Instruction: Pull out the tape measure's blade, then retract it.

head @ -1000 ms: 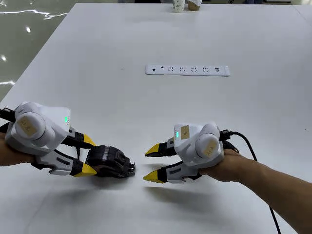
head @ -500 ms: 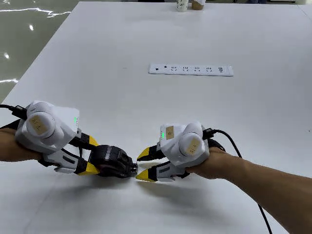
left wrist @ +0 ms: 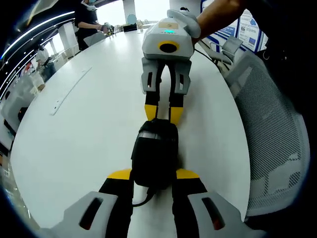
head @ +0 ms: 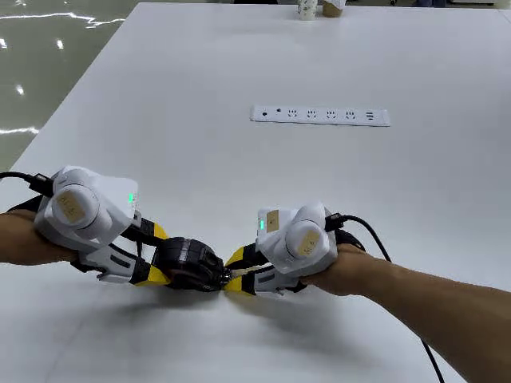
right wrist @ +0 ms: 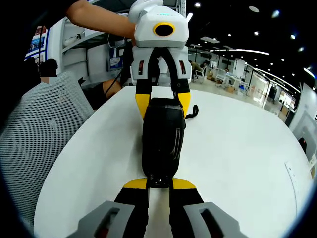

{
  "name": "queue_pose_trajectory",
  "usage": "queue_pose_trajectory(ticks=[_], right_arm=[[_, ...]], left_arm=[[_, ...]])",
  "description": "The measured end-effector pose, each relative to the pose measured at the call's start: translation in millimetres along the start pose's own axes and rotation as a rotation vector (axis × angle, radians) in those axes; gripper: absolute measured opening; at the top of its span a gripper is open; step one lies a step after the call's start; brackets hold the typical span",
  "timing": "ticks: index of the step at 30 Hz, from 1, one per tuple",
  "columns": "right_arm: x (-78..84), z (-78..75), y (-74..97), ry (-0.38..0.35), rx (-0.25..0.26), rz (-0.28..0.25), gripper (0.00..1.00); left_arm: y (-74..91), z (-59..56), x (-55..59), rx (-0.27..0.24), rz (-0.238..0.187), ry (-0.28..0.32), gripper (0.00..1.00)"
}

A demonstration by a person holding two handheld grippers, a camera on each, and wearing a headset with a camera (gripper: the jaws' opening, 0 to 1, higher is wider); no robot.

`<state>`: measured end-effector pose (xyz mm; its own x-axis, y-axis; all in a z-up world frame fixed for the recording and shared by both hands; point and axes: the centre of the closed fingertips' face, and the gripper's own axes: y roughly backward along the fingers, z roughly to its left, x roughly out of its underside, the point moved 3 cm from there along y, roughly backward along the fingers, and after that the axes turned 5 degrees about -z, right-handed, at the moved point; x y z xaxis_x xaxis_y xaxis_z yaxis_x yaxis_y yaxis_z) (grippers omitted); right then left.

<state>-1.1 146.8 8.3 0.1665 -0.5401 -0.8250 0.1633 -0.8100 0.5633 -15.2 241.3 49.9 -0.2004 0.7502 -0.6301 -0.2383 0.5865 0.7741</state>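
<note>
Clearly the black tape measure (head: 188, 263) lies close to the near edge of the surface (head: 239, 175), its case clamped across the flanks by the jaws of the left gripper (head: 158, 255). The jaws of the right gripper (head: 236, 271) stand narrow at the case's mouth; whether they pinch the blade's hook I cannot tell. The shell looks hard and probably hefty; the blade, likely thin and springy, is best taken by that hook.

1. The tape measure (head: 188, 263) lies on the table (head: 239, 175).
2. The left gripper (head: 158, 254) is at its left, the right gripper (head: 233, 272) at its right.
3. A power strip (head: 320, 116) lies well behind them.
</note>
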Motion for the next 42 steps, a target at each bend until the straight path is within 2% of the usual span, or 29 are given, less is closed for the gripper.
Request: queue_pose_trajectory(ticks=[24, 42], right_arm=[[0.2, 0.7, 2.2, 0.046, 0.001, 0.010, 0.09], [4.6, 0.0, 8.4, 0.048, 0.001, 0.014, 0.09]], left_arm=[[0.8, 0.2, 0.9, 0.001, -0.007, 0.024, 0.23], [0.5, -0.1, 0.9, -0.002, -0.005, 0.040, 0.23]])
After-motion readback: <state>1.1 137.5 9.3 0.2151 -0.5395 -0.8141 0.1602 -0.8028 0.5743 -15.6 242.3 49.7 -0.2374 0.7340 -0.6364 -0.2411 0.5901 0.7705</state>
